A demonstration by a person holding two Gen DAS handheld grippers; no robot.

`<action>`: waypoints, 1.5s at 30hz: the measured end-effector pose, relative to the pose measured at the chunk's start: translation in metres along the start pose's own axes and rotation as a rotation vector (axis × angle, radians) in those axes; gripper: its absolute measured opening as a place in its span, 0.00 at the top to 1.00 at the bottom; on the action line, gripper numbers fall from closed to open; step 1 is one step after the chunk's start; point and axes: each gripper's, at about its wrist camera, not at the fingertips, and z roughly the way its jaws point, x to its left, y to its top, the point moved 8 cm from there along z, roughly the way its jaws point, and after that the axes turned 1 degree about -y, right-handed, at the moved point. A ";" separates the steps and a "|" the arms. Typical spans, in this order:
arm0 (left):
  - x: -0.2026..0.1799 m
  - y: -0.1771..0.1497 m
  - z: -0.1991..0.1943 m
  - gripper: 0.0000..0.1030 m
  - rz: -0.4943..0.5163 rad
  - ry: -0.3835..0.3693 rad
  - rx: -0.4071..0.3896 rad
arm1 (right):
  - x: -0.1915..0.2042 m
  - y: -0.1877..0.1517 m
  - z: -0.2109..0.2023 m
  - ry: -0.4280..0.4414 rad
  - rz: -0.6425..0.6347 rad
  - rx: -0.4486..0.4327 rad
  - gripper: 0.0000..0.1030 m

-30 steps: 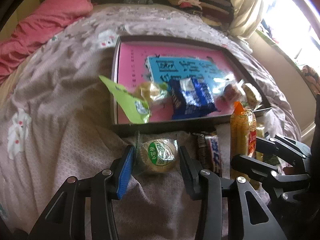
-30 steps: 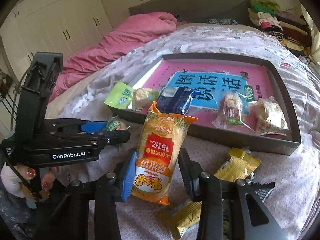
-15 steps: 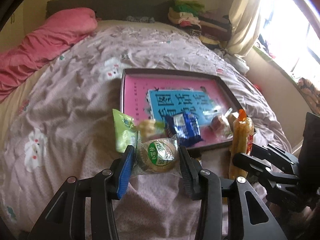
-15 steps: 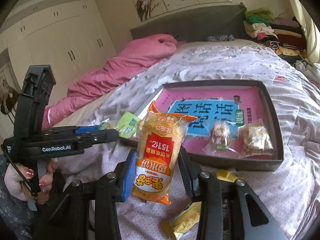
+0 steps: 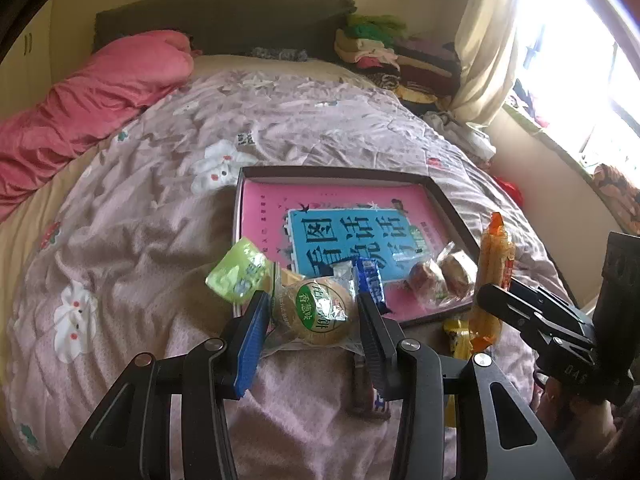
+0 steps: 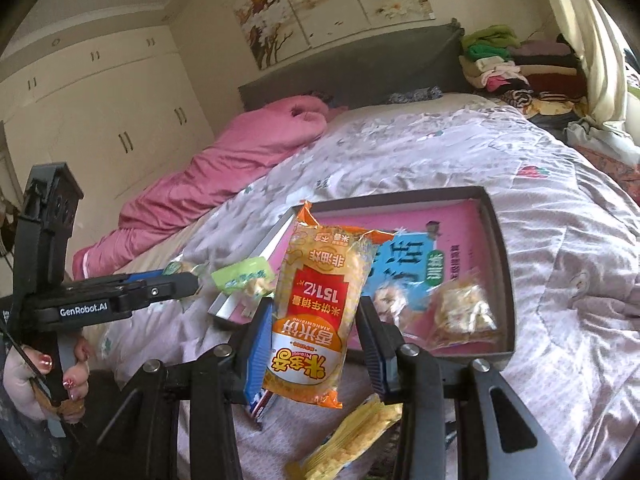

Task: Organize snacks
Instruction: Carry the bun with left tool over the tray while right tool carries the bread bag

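Snacks ride in both grips, lifted off the bed so they can go into the tray (image 5: 452, 208): the left hand-held gripper (image 5: 310, 312) clamps a round wrapped cake (image 5: 316, 312), the right hand-held gripper (image 6: 314, 332) squeezes an upright orange rice-cracker pack (image 6: 320, 304), both short of the tray's near wall

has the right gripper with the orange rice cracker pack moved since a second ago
Yes. The right gripper has lifted the orange rice cracker pack up and back from the tray, which now sits smaller and lower behind it.
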 end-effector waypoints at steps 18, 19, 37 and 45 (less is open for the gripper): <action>-0.009 0.016 0.017 0.55 0.001 0.000 -0.008 | -0.035 0.024 -0.010 -0.078 0.045 -0.071 0.60; -0.009 0.017 0.019 0.55 0.000 0.001 -0.006 | -0.037 0.026 -0.011 -0.081 0.048 -0.076 0.60; -0.007 0.018 0.038 0.55 -0.013 0.001 0.004 | -0.064 0.040 -0.020 -0.132 0.093 -0.129 0.60; -0.005 0.019 0.047 0.55 -0.022 0.001 0.014 | -0.068 0.043 -0.017 -0.140 0.092 -0.127 0.60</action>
